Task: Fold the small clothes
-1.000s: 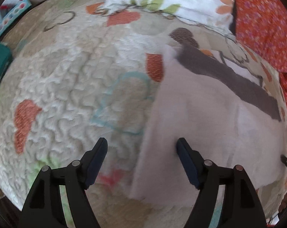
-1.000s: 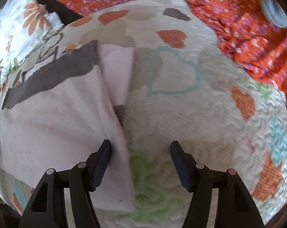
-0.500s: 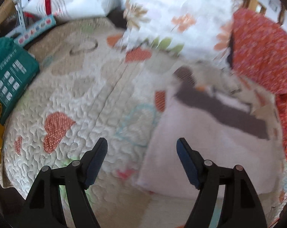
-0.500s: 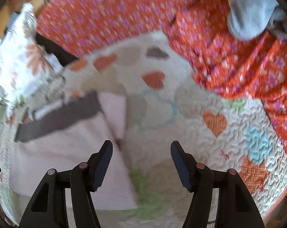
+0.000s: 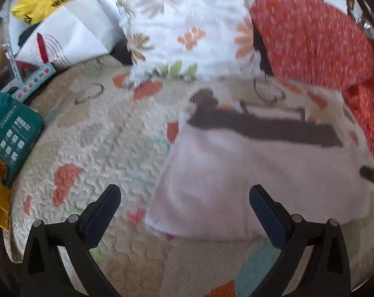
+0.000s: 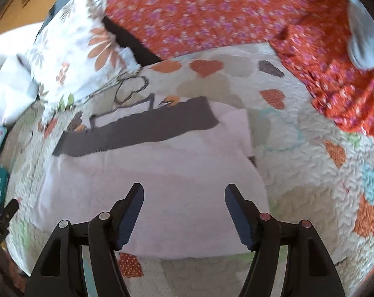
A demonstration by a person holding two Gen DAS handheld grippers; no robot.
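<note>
Pale pink, soft-looking cloth, the garment [image 5: 256, 173] lies flat on the quilt [image 5: 93, 133] in the left wrist view, its dark grey band [image 5: 266, 128] at the far edge. The left gripper [image 5: 184, 198] hangs above its near-left corner, jaws opening wide, nothing between them.

From the right wrist, the right gripper [image 6: 184, 198] hovers over the garment [image 6: 162, 168], jaws opening, empty. Light and limp, probably; pinch the 2 near corners.

Bed with quilted heart-patterned bedspread [image 5: 93, 133] bearing: a folded pale-pink garment [image 6: 150, 170] with dark grey band, lying flat; a floral pillow [image 5: 187, 29]; an orange flowered cloth [image 6: 224, 17]; a teal package [image 5: 11, 133] at the edge.
</note>
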